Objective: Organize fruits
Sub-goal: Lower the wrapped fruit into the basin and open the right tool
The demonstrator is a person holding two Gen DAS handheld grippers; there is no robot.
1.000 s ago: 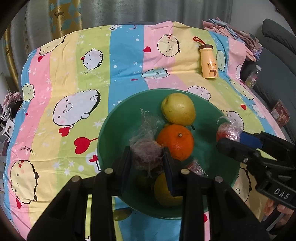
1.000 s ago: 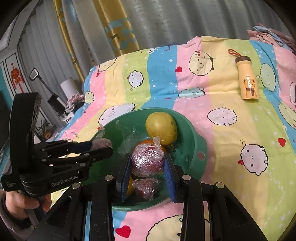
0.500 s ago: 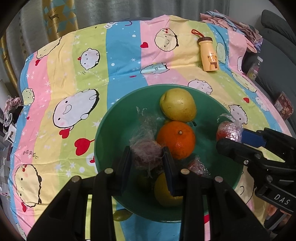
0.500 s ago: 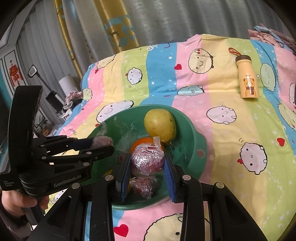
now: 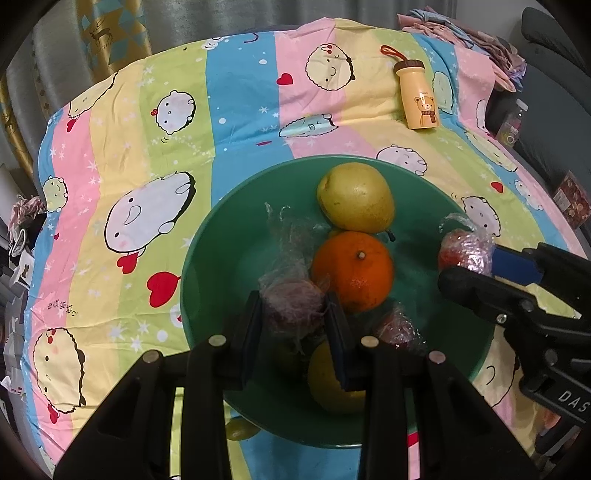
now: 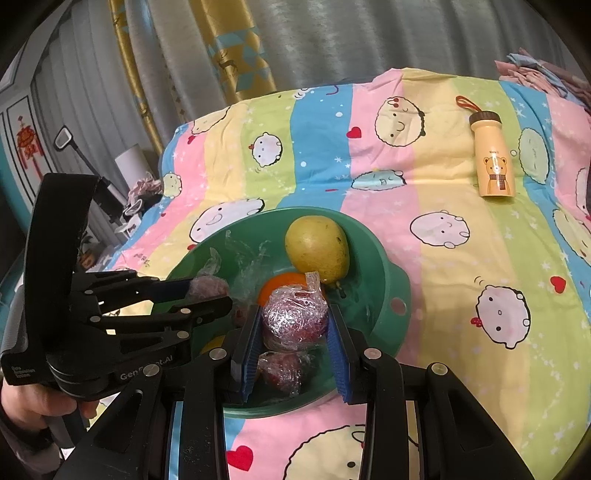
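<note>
A green bowl (image 5: 207,266) (image 6: 384,266) sits on the striped cartoon cloth. It holds a yellow pear (image 5: 355,196) (image 6: 317,248), an orange (image 5: 352,271) (image 6: 282,282), a wrapped red fruit (image 5: 400,326) (image 6: 282,373) and another yellow fruit (image 5: 328,384). My left gripper (image 5: 294,314) is shut on a plastic-wrapped dark purple fruit (image 5: 291,301) (image 6: 207,286) above the bowl's near side. My right gripper (image 6: 293,334) is shut on a plastic-wrapped red fruit (image 6: 294,317) (image 5: 463,247) over the bowl's right part.
A yellow bear bottle (image 5: 417,96) (image 6: 493,158) lies on the cloth far right. A small yellow-green fruit (image 5: 240,430) lies on the cloth by the bowl's near rim. Folded clothes (image 5: 461,33) lie at the back right. Curtains hang behind.
Both grippers have edged forward over the bowl, each still holding its wrapped fruit. The bowl sits larger and nearer in both views.
</note>
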